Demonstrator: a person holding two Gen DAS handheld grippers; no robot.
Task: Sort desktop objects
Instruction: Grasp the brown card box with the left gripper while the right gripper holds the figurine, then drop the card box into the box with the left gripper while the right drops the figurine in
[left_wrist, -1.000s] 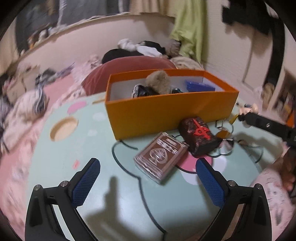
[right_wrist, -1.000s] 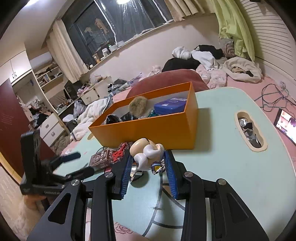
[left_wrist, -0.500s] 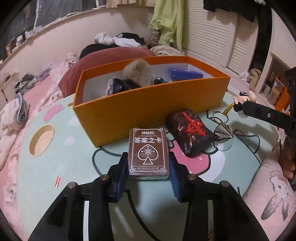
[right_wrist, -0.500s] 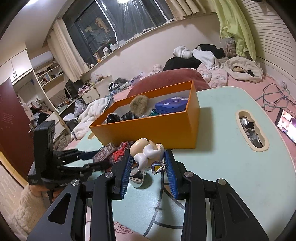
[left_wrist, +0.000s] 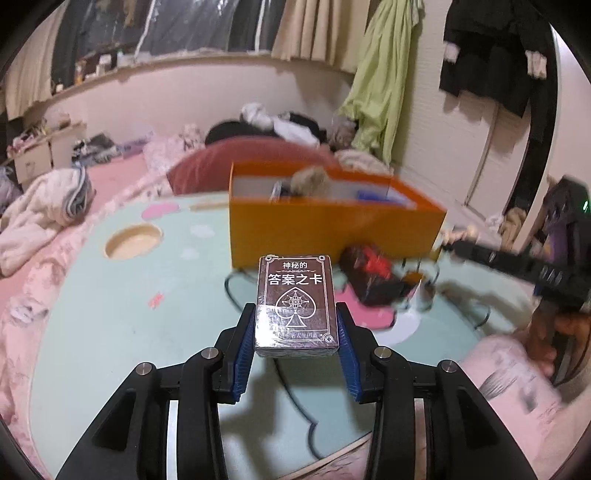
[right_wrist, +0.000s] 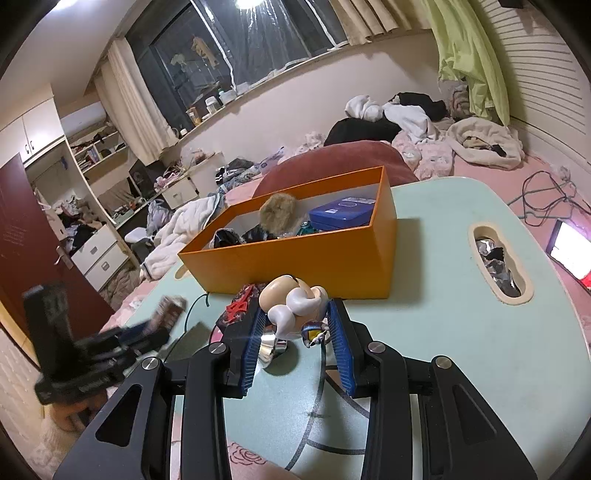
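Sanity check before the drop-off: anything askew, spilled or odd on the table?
Nothing spilled or damaged. The card deck sits squarely in the left tool, and the figurine is upright in the right tool. The orange box stands flat.

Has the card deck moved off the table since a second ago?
Yes. The card deck, clamped in the left gripper, has lifted off the table where it lay before the orange box.

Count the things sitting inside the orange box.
4 can be made out in the orange box: a furry brown ball mid-box, a blue case at its right end, a dark bundle at left, a small teal item. Others may be hidden.
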